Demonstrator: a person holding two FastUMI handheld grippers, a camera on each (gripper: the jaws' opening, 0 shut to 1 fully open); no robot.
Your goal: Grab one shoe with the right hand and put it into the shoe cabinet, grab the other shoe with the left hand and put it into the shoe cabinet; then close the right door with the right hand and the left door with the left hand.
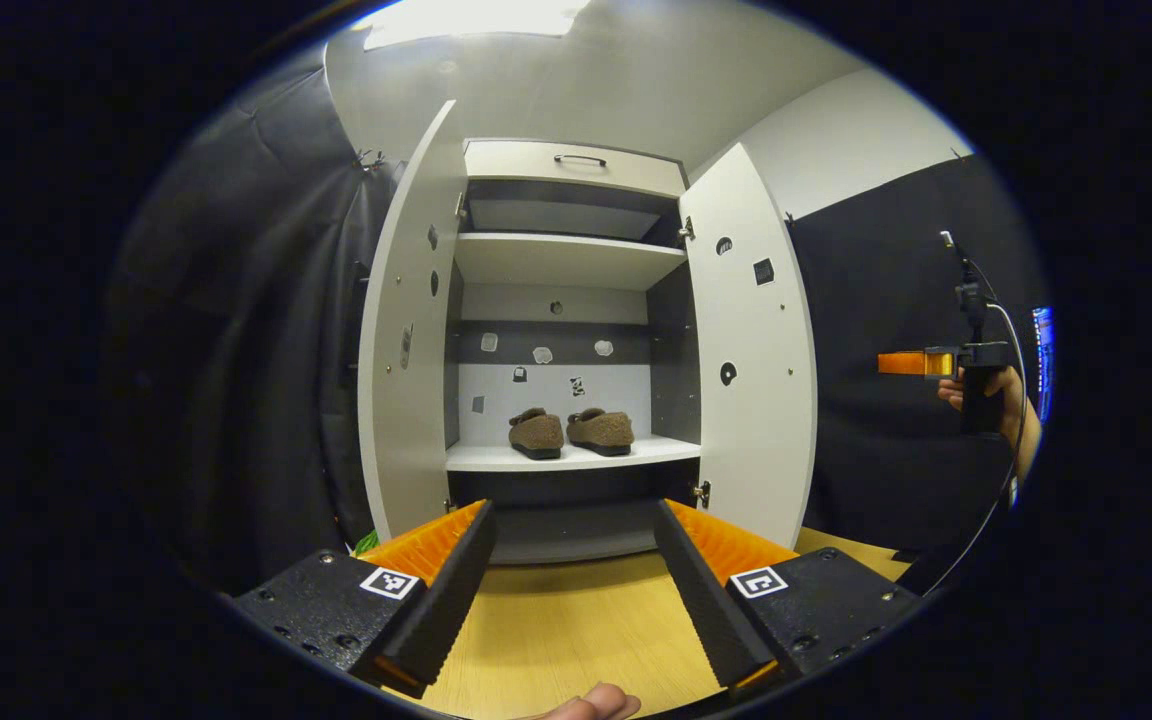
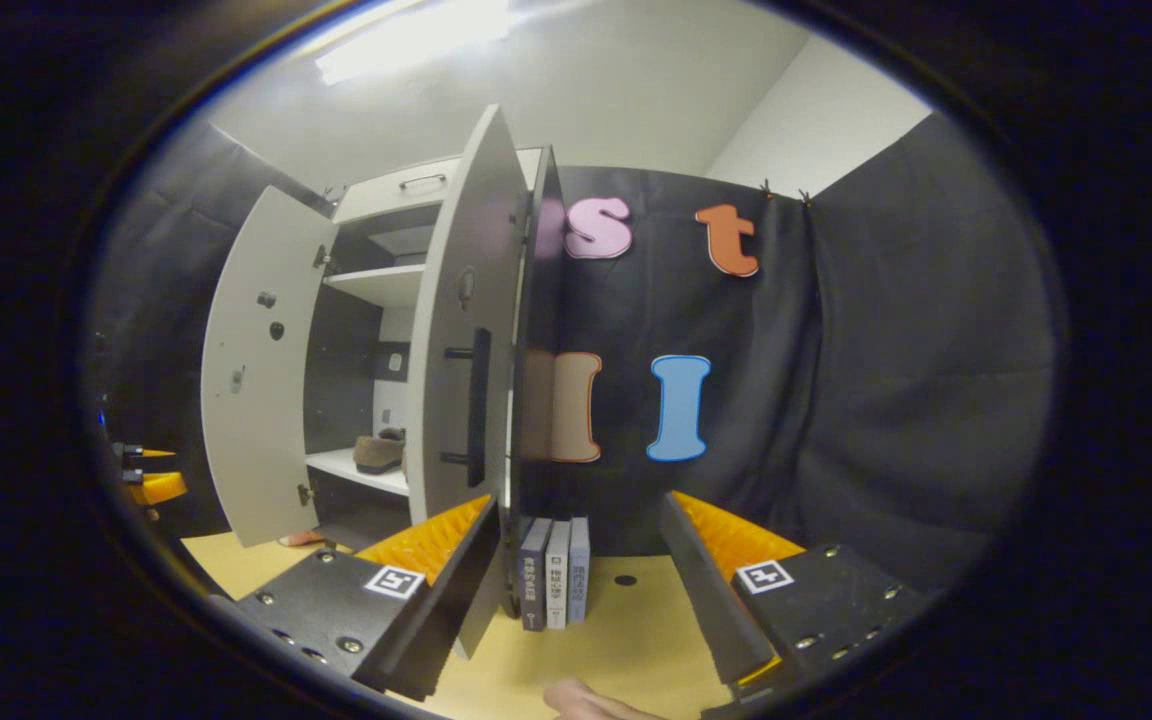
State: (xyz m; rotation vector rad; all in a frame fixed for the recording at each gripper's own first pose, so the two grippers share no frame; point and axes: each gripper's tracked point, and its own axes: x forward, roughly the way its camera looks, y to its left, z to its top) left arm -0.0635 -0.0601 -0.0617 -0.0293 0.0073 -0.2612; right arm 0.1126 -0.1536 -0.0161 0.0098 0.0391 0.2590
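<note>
The right door (image 2: 461, 330) is seen edge-on just beyond the open, empty right hand-held gripper (image 2: 576, 560); the left hand-held gripper (image 1: 576, 560) is open too.

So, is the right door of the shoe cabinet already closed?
No: in the left gripper view the right door stands swung open, and both shoes sit on the shelf inside.

- The wooden worktop (image 1: 576, 625) carries the white shoe cabinet (image 1: 576, 160), which stands at its far side.
- Inside the cabinet, the lower shelf (image 1: 576, 457) bears two brown shoes (image 1: 569, 431) side by side, close together, perhaps touching.
- The shelf above (image 1: 561, 262) is bare.
- In the right gripper view, three books (image 2: 556, 572) stand upright on the worktop just beside the cabinet's right side.
- A small dark spot (image 2: 625, 580), too small to identify, lies near the books.
</note>
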